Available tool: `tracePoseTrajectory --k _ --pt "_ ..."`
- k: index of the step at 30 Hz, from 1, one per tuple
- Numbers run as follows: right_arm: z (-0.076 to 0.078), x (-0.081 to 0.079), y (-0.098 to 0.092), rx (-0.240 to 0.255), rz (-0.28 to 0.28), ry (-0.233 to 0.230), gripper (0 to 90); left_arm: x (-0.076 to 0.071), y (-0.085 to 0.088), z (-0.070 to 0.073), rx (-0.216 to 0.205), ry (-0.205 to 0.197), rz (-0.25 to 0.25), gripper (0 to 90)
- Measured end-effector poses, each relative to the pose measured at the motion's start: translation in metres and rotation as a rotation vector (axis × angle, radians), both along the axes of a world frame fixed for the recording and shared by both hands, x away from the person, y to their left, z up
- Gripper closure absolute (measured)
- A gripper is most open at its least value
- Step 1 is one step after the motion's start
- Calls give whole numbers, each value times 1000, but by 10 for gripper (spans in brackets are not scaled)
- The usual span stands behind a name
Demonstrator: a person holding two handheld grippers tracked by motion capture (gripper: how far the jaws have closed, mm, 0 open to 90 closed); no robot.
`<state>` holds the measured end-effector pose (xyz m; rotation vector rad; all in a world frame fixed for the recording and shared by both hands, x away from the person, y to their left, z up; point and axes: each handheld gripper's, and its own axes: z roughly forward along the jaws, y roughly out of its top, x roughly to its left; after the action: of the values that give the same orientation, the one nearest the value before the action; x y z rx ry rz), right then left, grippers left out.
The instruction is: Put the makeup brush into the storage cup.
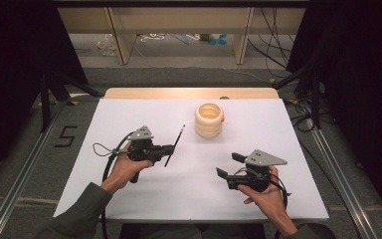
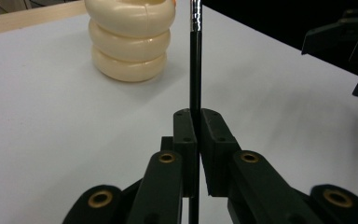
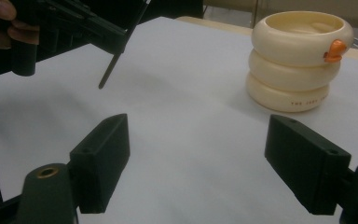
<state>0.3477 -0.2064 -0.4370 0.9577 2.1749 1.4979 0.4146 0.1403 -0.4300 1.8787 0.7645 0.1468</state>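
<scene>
Two tools: one in each hand, above the white worktop (image 1: pixel 129 199).
Left tool (image 2: pixel 196 122): clamped tight on a thin black pen (image 2: pixel 195 70), held clear of the worktop, tilted.
Right tool (image 3: pixel 196 163): jaws spread wide, nothing between them.
Holder: cream ringed pen holder (image 1: pixel 209 120) stands upright farther back, apart from both tools.

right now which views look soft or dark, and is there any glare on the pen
High view: table evenly lit, surroundings dark. Left gripper view: the near left gripper is soft, and the pen has a bright glint near its top. Right gripper view: the right gripper is blurred, the cream holder sharper.
</scene>
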Motion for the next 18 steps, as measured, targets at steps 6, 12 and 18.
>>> tracePoseTrajectory --k 6,12,18 --pt "3 4 5 28 12 4 235 -11 -8 0 -43 -5 8 848" --pt "8 9 9 43 17 13 235 -15 -14 -2 -48 -10 -5 848" --pt "13 16 18 104 33 17 203 -20 -20 -2 -67 -24 -5 848"
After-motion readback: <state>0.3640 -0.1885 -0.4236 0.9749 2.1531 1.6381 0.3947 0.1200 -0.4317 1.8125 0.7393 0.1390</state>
